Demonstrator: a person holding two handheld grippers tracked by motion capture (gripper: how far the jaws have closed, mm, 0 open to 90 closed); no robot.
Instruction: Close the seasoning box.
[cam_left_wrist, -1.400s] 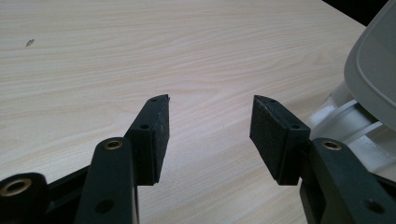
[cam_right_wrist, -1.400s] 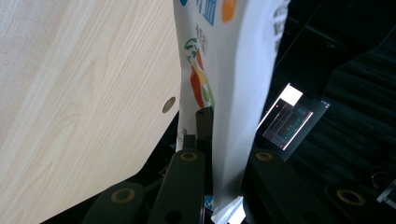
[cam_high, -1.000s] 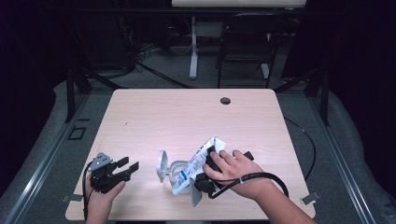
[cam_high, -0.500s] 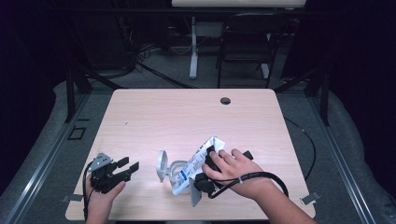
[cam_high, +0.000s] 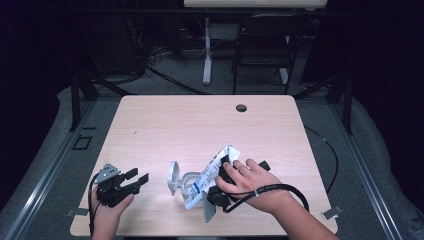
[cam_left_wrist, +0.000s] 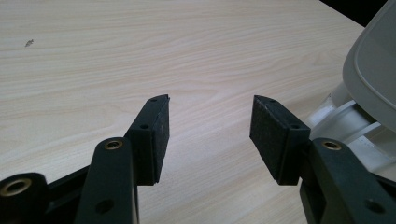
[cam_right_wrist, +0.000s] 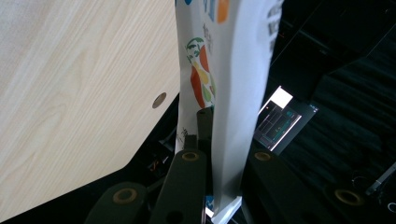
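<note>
High view: we see the right gripper (cam_high: 223, 181) pinching a white printed pouch (cam_high: 212, 175), just right of a white holder (cam_high: 181, 182); the left gripper (cam_high: 131, 182) rests apart.

Left gripper view: jaws spread, empty, holder (cam_left_wrist: 369, 84) beside them.

Right gripper view: jaws pressed onto the pouch (cam_right_wrist: 229, 93).

White pouch (cam_right_wrist: 233, 70) – fruit print in orange, green; pale wood-grain table (cam_high: 175, 130).

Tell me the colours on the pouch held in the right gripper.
White pouch with orange, green and red fruit print; right gripper view shows it best.
</note>
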